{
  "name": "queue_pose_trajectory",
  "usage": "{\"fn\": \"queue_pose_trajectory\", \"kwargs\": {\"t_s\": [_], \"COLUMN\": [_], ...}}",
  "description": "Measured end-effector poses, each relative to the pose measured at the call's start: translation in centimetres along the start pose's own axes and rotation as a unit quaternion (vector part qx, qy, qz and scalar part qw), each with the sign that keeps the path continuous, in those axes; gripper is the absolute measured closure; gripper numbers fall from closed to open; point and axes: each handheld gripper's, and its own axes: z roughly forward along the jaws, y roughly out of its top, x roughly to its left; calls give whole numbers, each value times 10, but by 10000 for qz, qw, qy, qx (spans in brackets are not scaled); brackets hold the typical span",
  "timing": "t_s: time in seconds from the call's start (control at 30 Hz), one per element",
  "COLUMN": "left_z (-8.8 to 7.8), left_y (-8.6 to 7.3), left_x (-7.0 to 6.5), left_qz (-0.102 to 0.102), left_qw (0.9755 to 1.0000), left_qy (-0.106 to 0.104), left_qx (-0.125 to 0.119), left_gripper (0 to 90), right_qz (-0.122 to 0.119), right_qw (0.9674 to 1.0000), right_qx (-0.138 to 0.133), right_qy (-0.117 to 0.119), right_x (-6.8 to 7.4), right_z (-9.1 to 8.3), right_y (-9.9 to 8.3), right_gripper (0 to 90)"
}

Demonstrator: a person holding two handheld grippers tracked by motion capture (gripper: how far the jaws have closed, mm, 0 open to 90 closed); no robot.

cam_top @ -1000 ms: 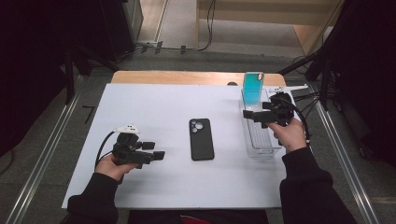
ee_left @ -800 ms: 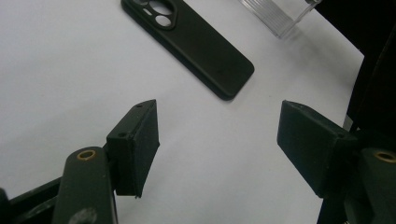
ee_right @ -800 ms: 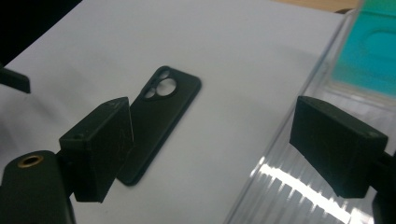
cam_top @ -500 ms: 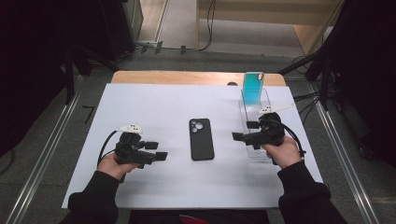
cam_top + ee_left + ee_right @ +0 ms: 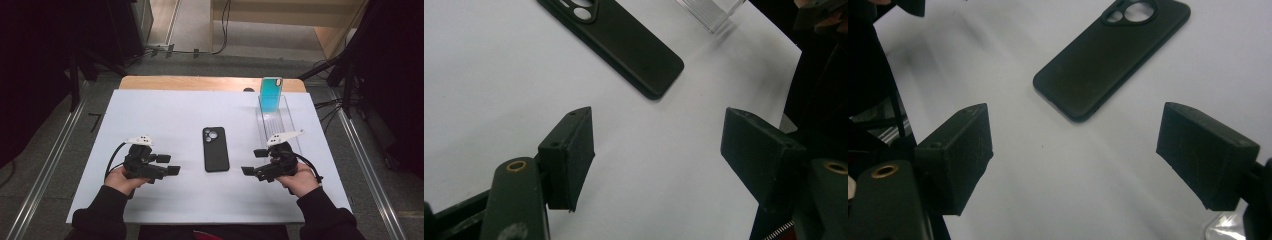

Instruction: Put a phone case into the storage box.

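A: What's the biggest thing here?

B: The flat white rectangular surface point(image 5: 165, 115), with a strip of light wood along its far edge. On its right side stands a clear plastic slotted rack point(image 5: 278, 116), and a turquoise phone case point(image 5: 271, 94) sits upright in the rack's far end.

A: And the thing nearest the tools?

B: A matte black phone case with a round camera cut-out point(image 5: 216, 149). It lies flat near the middle of the surface, cut-out toward the far edge, between the two tools and touching neither.

A: How do the tools stand?

B: The left tool point(image 5: 171, 165) is held low over the surface to the left of the black case, its jaws well apart with bare white surface between them. The right tool point(image 5: 254, 162) is to the right of the case, just in front of the rack; its jaws have just been closing a little, yet they stand wide apart and hold nothing. Both point inward toward the case.
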Motion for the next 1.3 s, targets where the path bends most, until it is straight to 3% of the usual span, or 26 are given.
{"fn": "queue_pose_trajectory", "kwargs": {"t_s": [0.23,0.6,0.7,0.77,0.93,1.3], "left_z": [1,-1,-1,-1,-4,-9], "left_y": [-1,-5,-5,-6,-8,-16], "left_x": [-2,-2,-2,-4,-6,-6], "left_qz": [4,-16,-26,-34,-26,-118], "left_qw": [10000,9999,9999,9999,9999,9997], "left_qy": [-17,103,96,96,101,209], "left_qx": [6,-52,-39,-48,-91,-76], "left_gripper": [294,294,294,294,294,294], "right_qz": [61,-16,56,-45,154,31], "right_qw": [9996,9998,9998,9999,9998,9998], "right_qx": [200,93,71,107,104,167], "right_qy": [164,178,194,100,98,-64], "right_x": [1,2,6,10,14,21], "right_z": [4,10,11,14,20,47], "right_y": [-11,-11,-6,-1,14,39], "right_gripper": [130,130,130,130,130,130]}}
